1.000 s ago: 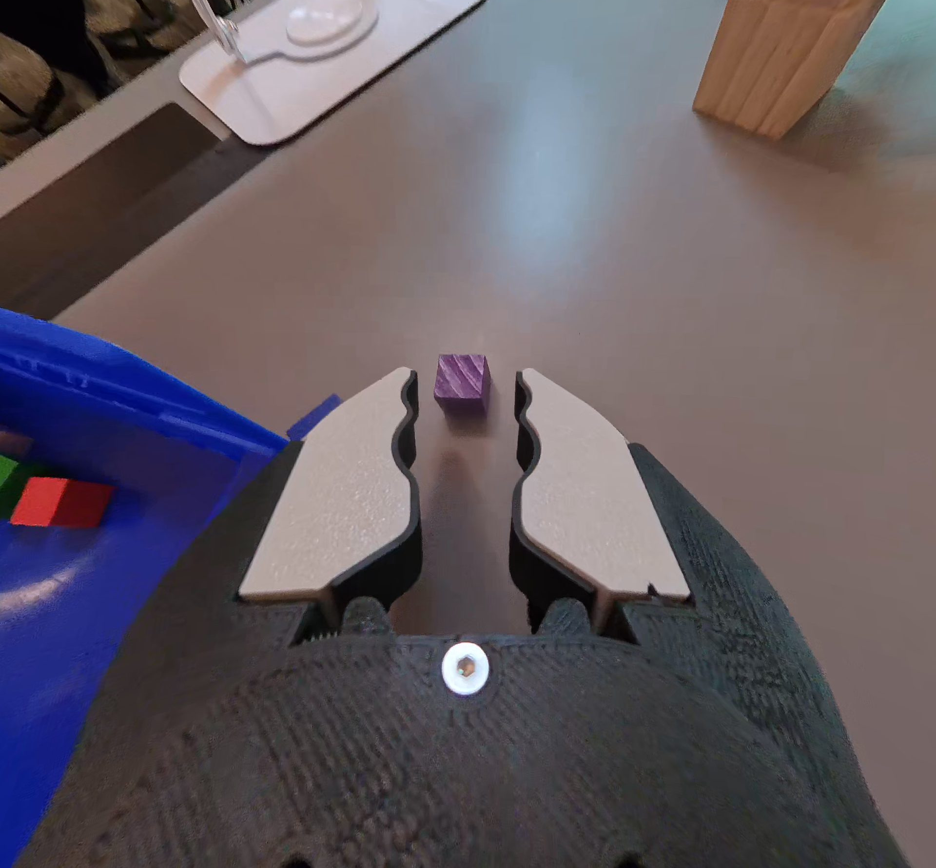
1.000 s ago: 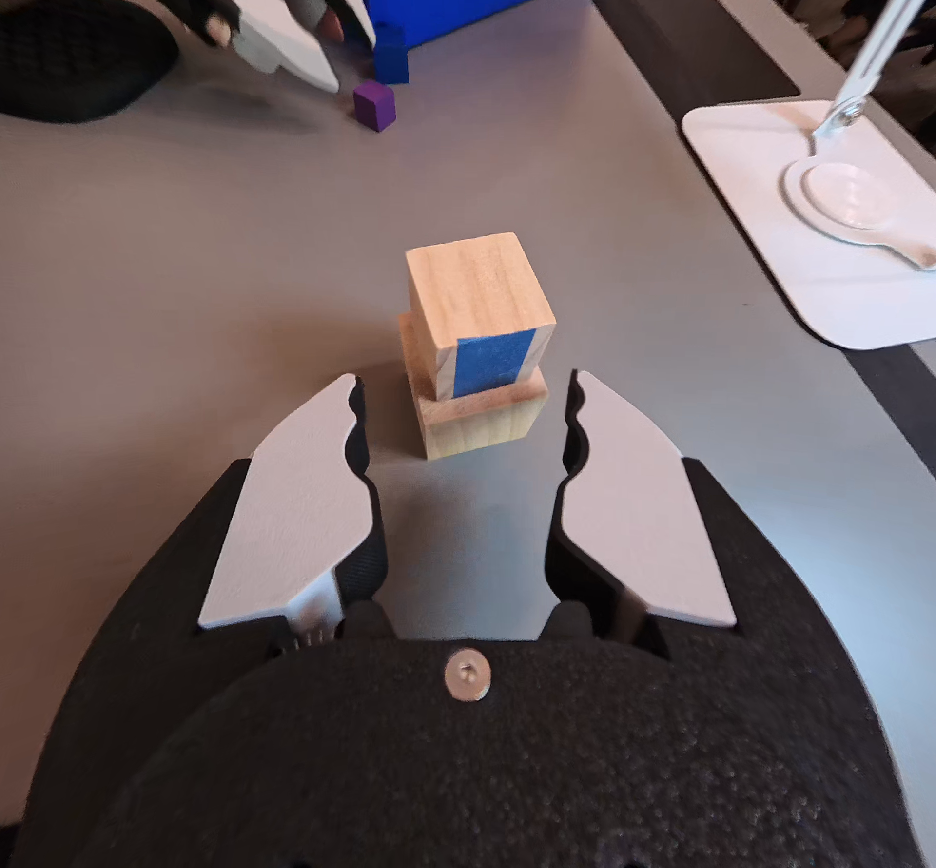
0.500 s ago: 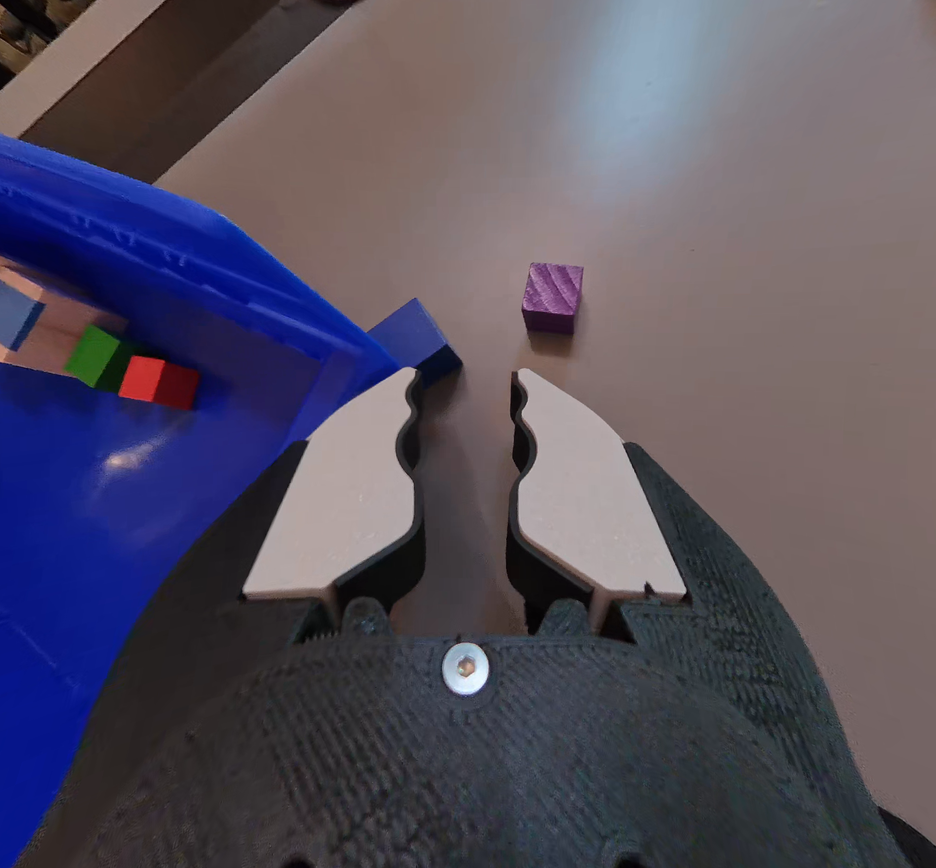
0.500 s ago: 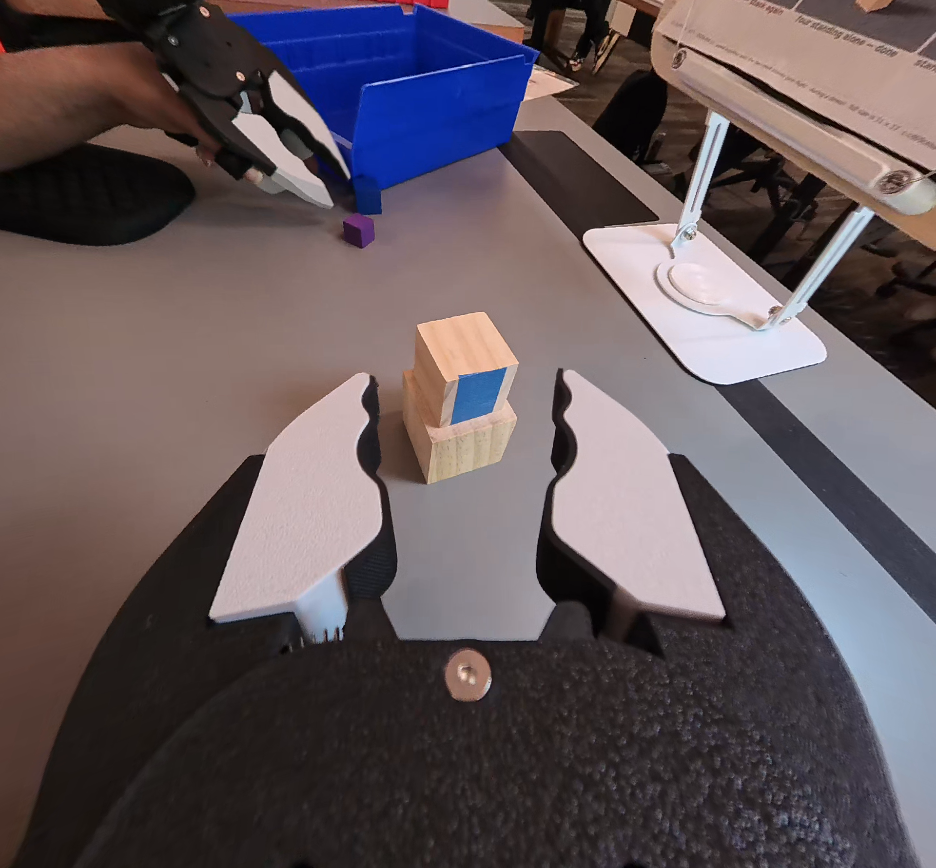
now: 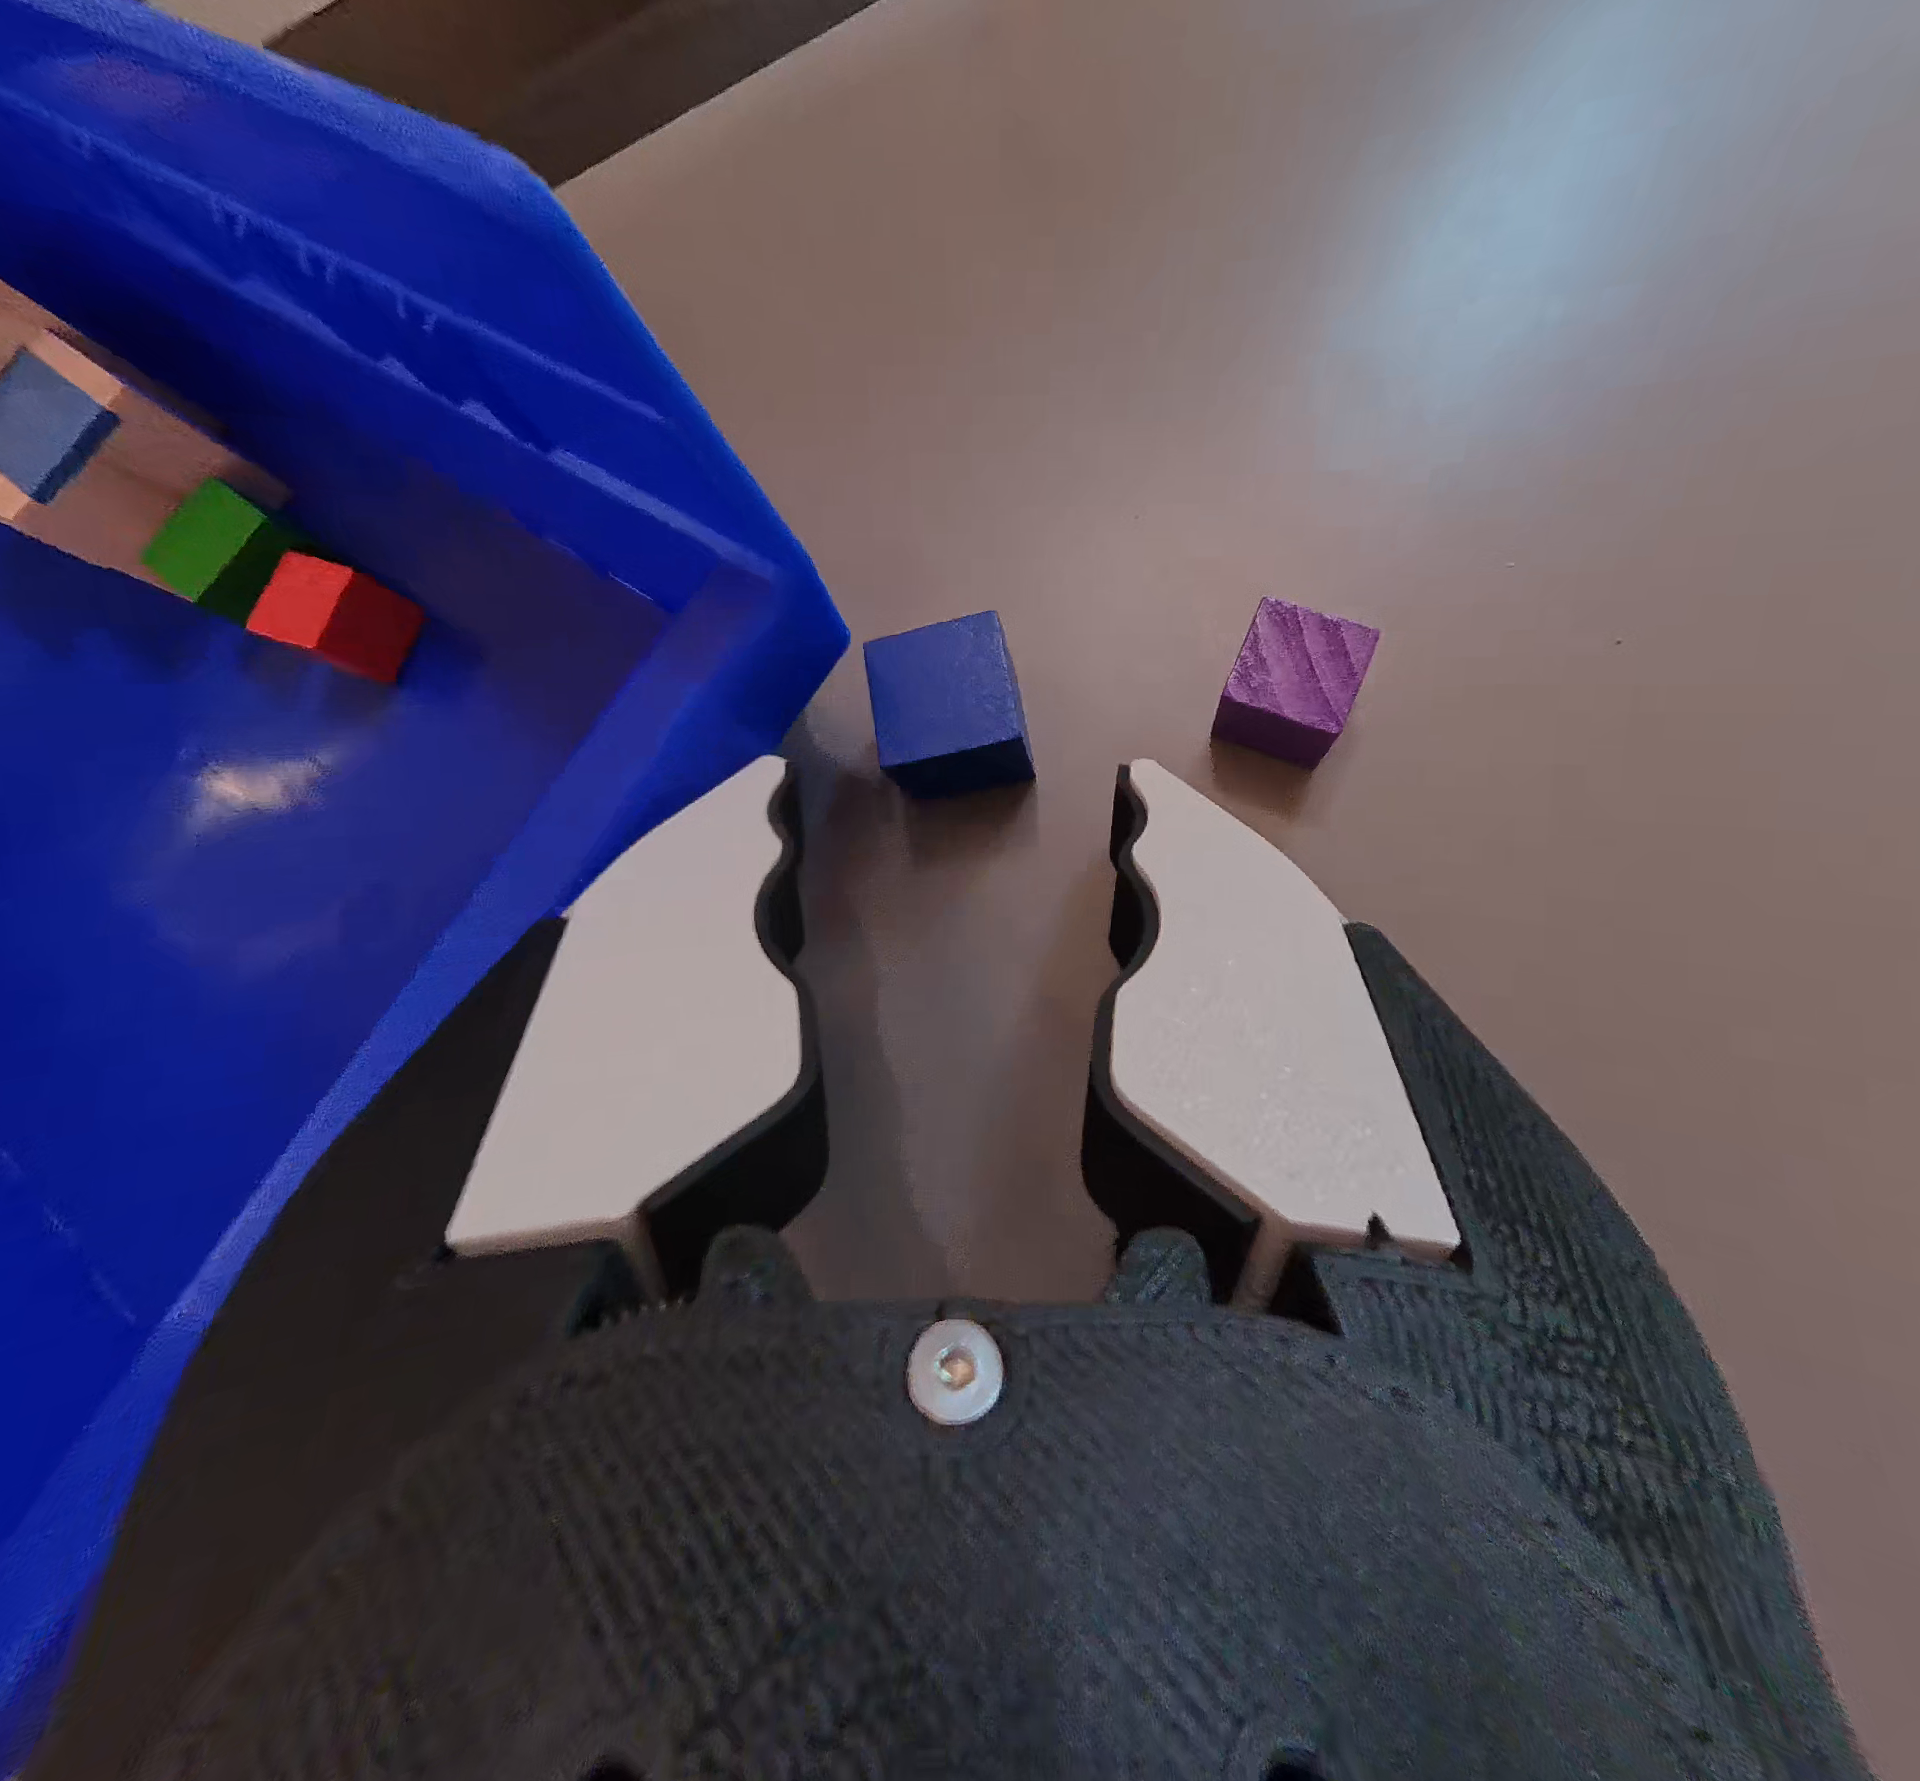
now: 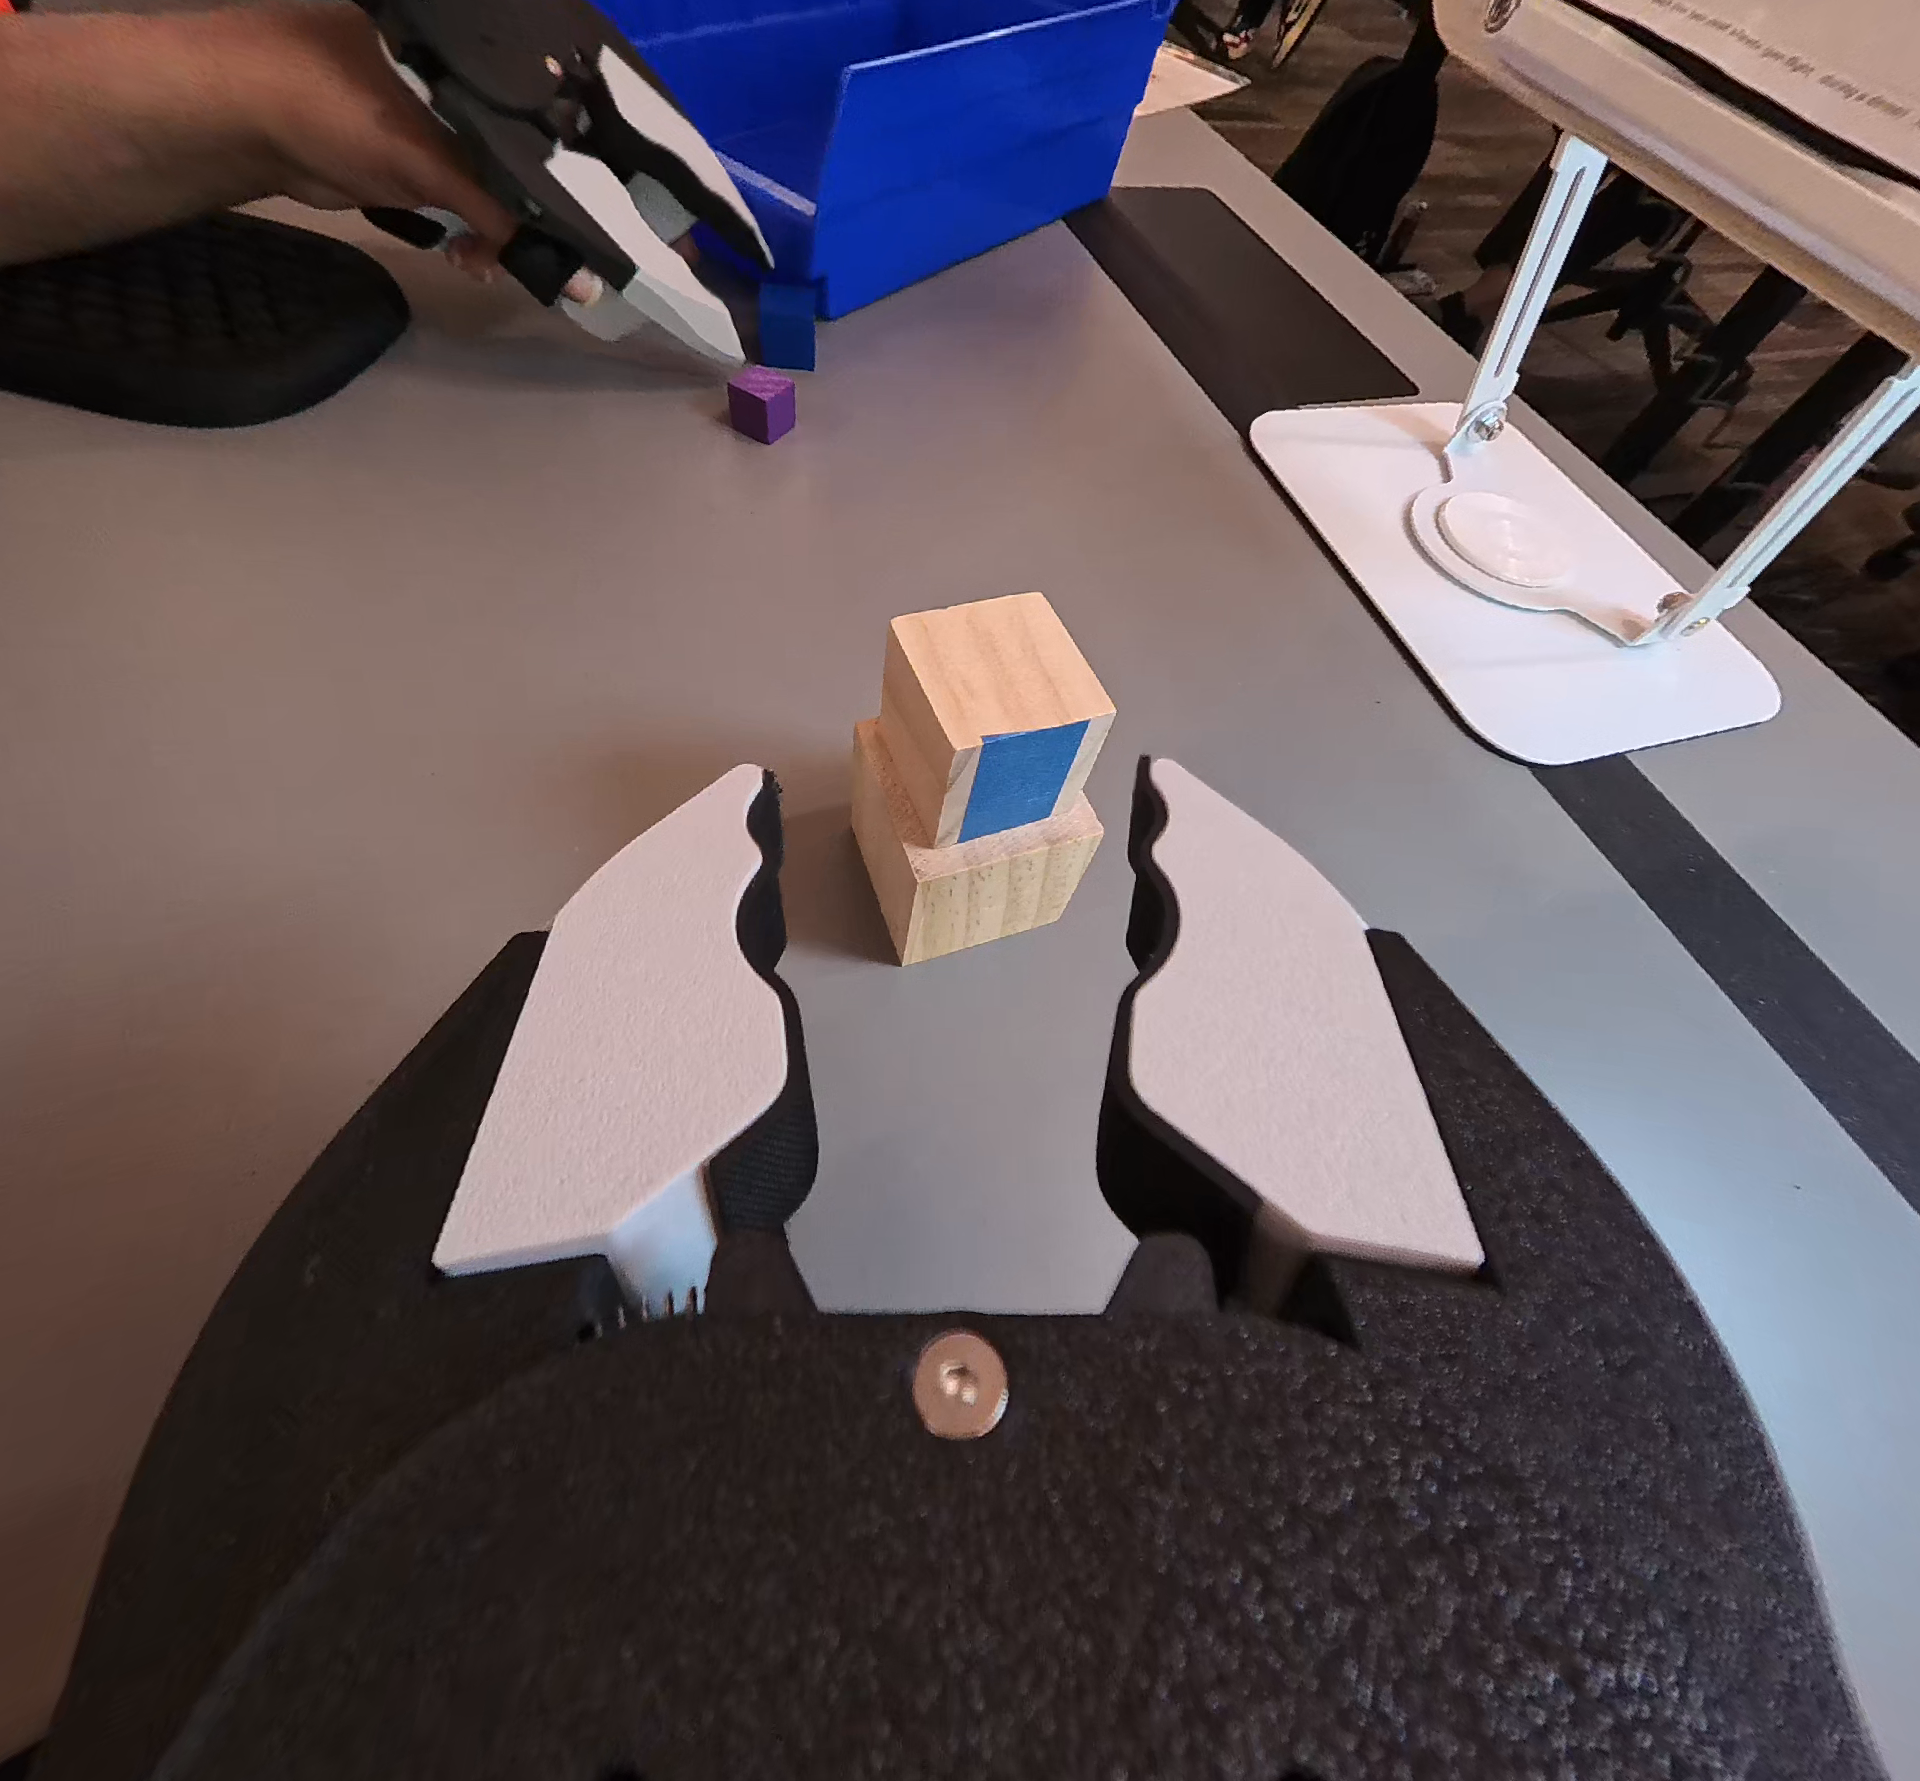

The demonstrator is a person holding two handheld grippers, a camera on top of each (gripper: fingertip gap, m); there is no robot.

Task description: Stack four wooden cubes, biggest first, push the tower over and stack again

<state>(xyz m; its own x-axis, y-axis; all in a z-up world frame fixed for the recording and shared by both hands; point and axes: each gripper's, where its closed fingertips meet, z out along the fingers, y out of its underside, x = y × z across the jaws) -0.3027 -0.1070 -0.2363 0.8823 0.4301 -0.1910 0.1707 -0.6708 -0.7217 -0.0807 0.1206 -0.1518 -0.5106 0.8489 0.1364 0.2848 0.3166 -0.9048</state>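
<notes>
Left wrist view: left hand-held gripper [image 5: 956, 775] seen spread open over the brown-grey surface [image 5: 1351, 329], grasp bare, neither pad touching anything. Just ahead of the fingertips, a small dark blue cube [image 5: 948, 697], resting flat on the surface and apart from both pads. To its right, near the right fingertip, a small purple cube [image 5: 1297, 680], also flat on the surface. On the left, a blue bin [image 5: 468, 401], its corner just beside the blue cube; inside it a green cube [image 5: 213, 542] touching a red cube [image 5: 332, 614], plus a pale block with a blue face [image 5: 52, 432] farther back.

Right wrist view: right hand-held gripper [image 6: 956, 786] likewise held open and bare above the grey surface [image 6: 416, 692]. Ahead of the fingertips, a two-cube tower: large wooden cube [image 6: 977, 884] at the base, smaller wooden cube [image 6: 987, 703] on top, turned slightly askew, a blue tape patch [image 6: 1023, 781] on one face. No pad in contact with the tower. Farther back, left hand-held gripper [image 6: 727, 318] tipped down by a hand [image 6: 343, 142], beside the purple cube [image 6: 762, 403] and blue cube [image 6: 787, 329] at the bin's [image 6: 935, 121] foot. To the right, a white stand base [image 6: 1507, 578].
</notes>
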